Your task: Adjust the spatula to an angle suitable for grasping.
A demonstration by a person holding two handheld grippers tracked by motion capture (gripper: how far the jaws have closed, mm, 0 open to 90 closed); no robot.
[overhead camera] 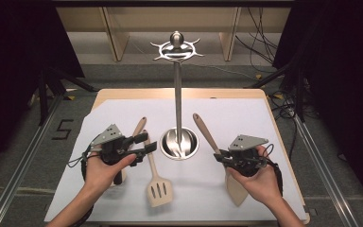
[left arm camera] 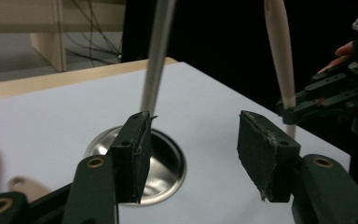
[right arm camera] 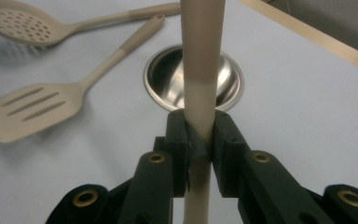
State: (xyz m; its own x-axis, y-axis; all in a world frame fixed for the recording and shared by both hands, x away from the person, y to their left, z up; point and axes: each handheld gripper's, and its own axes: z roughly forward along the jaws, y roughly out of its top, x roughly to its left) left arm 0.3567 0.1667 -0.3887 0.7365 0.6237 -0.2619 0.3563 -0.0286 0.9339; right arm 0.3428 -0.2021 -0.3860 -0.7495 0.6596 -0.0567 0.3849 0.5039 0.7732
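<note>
The right gripper [overhead camera: 220, 156] is held low above the table [overhead camera: 246, 118], jaws clamped on the beige handle of a spatula [right arm camera: 200, 70], whose flat blade is seen beneath the right hand [overhead camera: 257, 177]; the handle is angled up and away beyond the jaws (towards the steel stand [overhead camera: 178, 94]); the left gripper [overhead camera: 144, 144] is held level, jaws wide with nothing between them, pointed at the stand's round base; a slotted turner [overhead camera: 157, 182] lies just beside it.

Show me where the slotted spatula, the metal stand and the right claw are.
slotted spatula [overhead camera: 159, 190]: high view, on its slotted blade.
metal stand [overhead camera: 177, 94]: high view, on the upright pole.
right claw [right arm camera: 199, 135]: right gripper view, between the fingertips, shut on a utensil handle.
</note>
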